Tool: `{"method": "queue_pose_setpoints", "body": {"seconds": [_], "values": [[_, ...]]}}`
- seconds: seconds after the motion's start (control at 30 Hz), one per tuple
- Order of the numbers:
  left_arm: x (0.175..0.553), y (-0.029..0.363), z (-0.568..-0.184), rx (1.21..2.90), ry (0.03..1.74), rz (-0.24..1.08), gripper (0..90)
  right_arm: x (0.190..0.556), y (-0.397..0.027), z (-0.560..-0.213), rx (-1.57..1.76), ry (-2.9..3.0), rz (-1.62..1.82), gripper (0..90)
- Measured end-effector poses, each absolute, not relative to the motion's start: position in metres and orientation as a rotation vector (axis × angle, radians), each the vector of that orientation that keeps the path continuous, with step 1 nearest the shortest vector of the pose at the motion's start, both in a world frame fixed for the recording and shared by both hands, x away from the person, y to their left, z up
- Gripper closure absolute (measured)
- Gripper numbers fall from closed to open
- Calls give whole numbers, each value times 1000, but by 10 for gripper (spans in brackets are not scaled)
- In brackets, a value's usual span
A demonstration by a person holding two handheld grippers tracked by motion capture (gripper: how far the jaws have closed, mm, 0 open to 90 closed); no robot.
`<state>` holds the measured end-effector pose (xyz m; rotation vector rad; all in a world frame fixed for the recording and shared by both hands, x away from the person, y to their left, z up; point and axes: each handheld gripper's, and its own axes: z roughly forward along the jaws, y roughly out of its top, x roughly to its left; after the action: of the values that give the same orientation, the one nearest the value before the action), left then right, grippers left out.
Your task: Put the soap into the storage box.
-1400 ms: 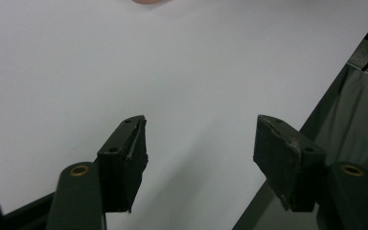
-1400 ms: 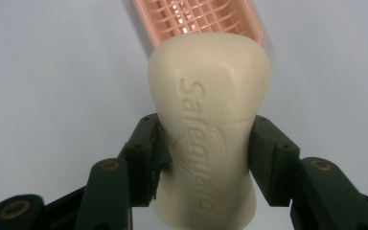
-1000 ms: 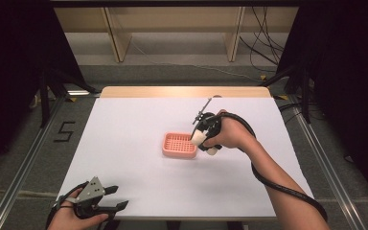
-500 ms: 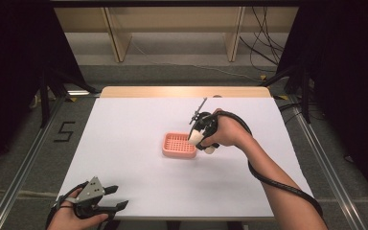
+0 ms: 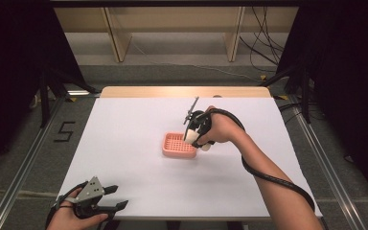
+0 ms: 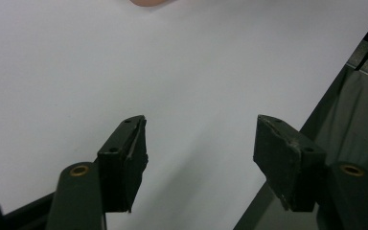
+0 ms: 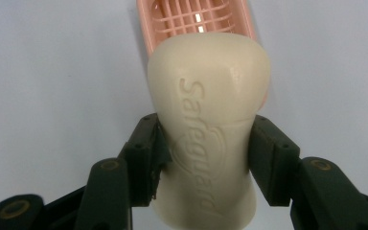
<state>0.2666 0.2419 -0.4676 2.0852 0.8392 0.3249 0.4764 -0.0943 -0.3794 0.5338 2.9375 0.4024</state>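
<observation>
Where the right claw [image 7: 203, 158] clamps the soap bar [image 7: 210, 120], pink tray [image 7: 191, 19] half-hidden; left claw [image 6: 201, 158] apart.

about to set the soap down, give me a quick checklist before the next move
1. Soap clamped between the right tongs: ok.
2. Grip sits at the soap's narrow waist, pads on both sides: ok.
3. Dish is free of other things: ok.
4. Soap lined up over the dish: cannot tell; in the high view it hangs at the dish's right edge.
5. Left tongs open, near the table's front edge, well away from the dish: ok.
</observation>
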Motion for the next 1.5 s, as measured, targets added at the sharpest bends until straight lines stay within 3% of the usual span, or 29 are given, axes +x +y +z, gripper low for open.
{"method": "queue_pose_setpoints", "body": {"seconds": [1.5], "values": [[267,245,-466,2113,825,340,356,499,-78,-386,438,2945,355,506]]}}
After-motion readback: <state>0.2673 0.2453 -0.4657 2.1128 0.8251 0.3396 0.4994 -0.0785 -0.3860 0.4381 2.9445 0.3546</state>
